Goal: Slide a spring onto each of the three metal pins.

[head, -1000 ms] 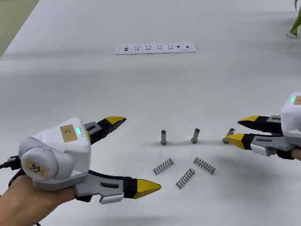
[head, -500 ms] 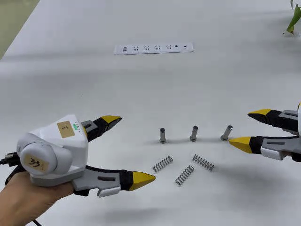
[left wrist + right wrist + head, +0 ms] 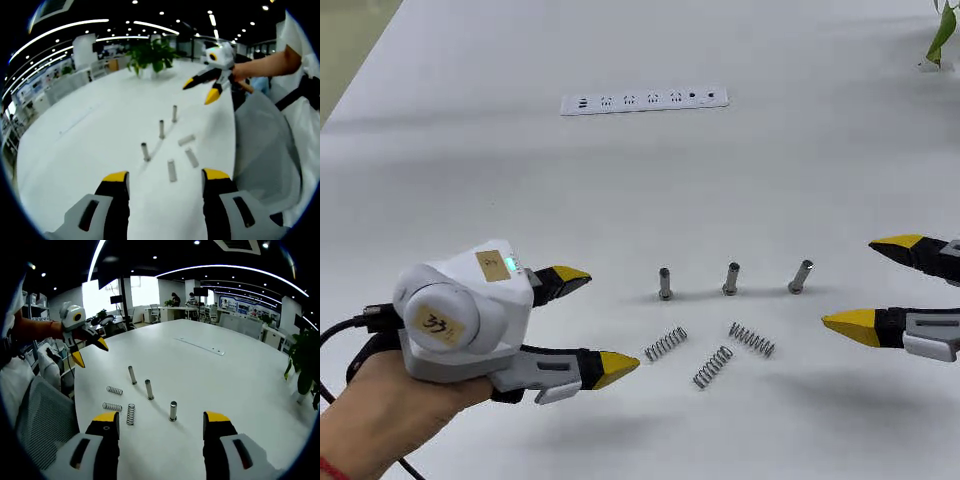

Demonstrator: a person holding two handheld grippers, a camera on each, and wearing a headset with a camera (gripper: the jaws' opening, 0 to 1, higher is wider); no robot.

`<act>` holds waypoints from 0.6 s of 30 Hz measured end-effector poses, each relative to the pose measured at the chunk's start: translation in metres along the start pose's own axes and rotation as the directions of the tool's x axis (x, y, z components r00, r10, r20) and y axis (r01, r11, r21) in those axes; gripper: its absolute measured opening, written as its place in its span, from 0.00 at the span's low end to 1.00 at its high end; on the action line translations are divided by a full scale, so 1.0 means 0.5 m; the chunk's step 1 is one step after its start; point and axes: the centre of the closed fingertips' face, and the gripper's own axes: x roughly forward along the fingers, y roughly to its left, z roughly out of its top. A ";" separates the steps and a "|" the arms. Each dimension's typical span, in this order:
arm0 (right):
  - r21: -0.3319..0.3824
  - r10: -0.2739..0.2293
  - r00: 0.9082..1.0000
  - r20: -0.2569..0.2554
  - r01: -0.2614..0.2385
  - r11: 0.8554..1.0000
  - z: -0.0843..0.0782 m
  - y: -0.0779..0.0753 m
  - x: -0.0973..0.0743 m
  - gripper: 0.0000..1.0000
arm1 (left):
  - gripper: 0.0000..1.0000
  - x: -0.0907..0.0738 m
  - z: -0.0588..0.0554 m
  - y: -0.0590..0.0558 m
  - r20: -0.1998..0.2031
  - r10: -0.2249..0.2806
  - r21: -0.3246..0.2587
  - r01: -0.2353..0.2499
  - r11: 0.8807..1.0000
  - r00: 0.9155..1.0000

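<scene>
The right tongs now stand back from the end pin, wide open, while the left tongs, wide too, are nearer the springs lying flat on the desk before the pins, the nearest slanting away off their lower tip.

Yellow-tipped black fingers on the white left gripper and right gripper, silver-grey pins and springs on a white counter; a white power strip at 12 o'clock, a green leaf at 2 o'clock.
</scene>
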 end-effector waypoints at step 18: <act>-0.007 -0.001 1.000 -0.011 0.001 1.000 -0.018 0.011 -0.016 0.69 | 0.29 0.084 -0.080 -0.030 -0.241 -0.100 -0.006 0.101 0.995 0.965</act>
